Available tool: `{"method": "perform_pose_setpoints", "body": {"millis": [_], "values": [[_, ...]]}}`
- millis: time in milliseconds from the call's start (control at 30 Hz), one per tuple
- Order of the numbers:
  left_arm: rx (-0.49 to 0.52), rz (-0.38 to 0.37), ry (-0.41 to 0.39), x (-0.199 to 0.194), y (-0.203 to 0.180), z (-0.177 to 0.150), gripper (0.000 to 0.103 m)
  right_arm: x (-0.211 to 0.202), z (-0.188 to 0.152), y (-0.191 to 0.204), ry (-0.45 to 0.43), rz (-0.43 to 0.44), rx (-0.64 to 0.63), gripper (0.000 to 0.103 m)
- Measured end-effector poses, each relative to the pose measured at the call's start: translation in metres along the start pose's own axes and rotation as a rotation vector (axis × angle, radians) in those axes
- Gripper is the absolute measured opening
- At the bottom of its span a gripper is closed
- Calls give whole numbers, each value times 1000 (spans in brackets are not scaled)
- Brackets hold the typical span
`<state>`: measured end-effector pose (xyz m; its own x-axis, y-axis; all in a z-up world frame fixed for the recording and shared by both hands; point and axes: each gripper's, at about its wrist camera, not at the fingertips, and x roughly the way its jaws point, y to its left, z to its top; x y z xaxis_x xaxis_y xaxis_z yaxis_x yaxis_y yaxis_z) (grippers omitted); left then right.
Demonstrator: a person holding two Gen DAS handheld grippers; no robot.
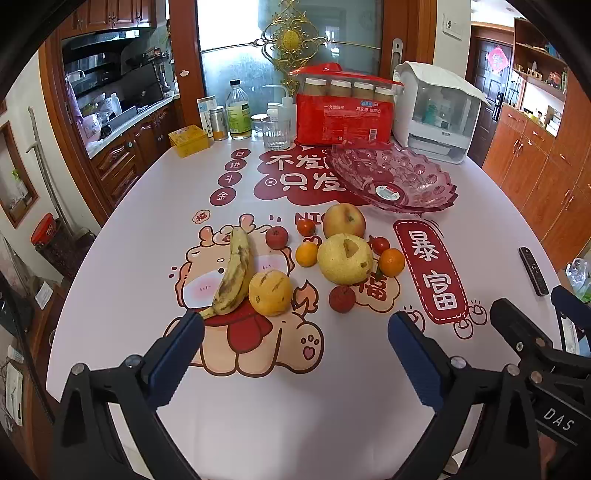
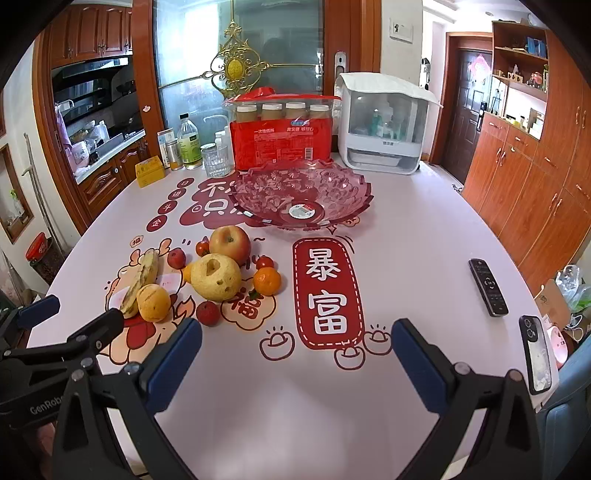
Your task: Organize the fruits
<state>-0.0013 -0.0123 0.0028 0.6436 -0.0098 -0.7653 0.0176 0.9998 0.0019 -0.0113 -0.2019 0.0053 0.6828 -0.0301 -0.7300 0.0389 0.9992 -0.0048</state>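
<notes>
While loose fruit sits before the empty pink glass bowl (image 1: 391,181), your left gripper (image 1: 295,354) and right gripper (image 2: 297,354) both gape, apparently holding nothing.

Phone (image 2: 535,354) — partly cut off; bowl label (image 1: 389,192) unreadable.

Table (image 2: 424,236): fruits (image 2: 216,277), bowl (image 2: 301,195), perhaps remote (image 2: 488,287).

Room: kitchen-dining area, daylit. Frosted glass sliding door (image 2: 240,55) in a reddish wood frame stands behind the table, with a gold ornament (image 2: 233,66) hung on it. Left: dark wood kitchen cabinets (image 1: 122,162) under a counter. Right: tall orange-brown cupboards (image 2: 528,192) below open shelving (image 2: 521,62). Dark entry door (image 2: 467,110) at far right. White walls; wall switch (image 2: 400,27) beside the glass door.
</notes>
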Motion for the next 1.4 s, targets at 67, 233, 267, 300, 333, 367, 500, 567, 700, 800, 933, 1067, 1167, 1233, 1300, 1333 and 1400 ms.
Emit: {"method": "perform_pose_setpoints", "body": {"millis": [67,233,267,300,333,367,500,567,700,800,933,1067,1167,1233,1300,1333,1400], "values": [[0,1,-1,0,-2,0,98,-2,-1,4,1,3,-1,102],[-2,-1,0,0,0,0,97,-2,-1,3,1,4,0,102],[-1,0,0,0,-1,0,97,-2,-1,2,1,5,0,102],[0,2,0,0,0,-1,97,-2,-1,3,2,6,0,102],[2,4,0,0,-1,-1,97,-2,-1,4,2,7,0,102],[1,3,0,0,0,-2,97,-2,-2,4,4,7,0,102],[-1,1,-1,1,0,-3,97,-2,-2,5,5,8,1,102],[1,4,-2,0,-1,-3,97,-2,-3,6,4,7,0,102],[-2,0,0,1,1,-2,97,-1,-3,5,5,9,3,102],[-1,1,1,1,0,-2,97,-1,-3,5,6,10,3,102],[-3,-2,2,0,0,-4,97,-1,-3,5,6,11,4,102],[-5,-4,3,1,0,-5,97,-1,-3,5,7,12,4,102],[-4,-3,4,1,0,-5,97,-1,-3,5,6,11,4,102],[-4,-4,5,1,0,-5,97,-1,-2,5,7,12,4,102],[-5,-5,5,2,0,-4,97,-1,-2,4,8,14,3,102],[-6,-6,6,2,-1,-5,97,-1,-4,9,8,14,3,102],[-8,-6,4,3,0,-6,97,1,-6,13,8,15,0,102]]}}
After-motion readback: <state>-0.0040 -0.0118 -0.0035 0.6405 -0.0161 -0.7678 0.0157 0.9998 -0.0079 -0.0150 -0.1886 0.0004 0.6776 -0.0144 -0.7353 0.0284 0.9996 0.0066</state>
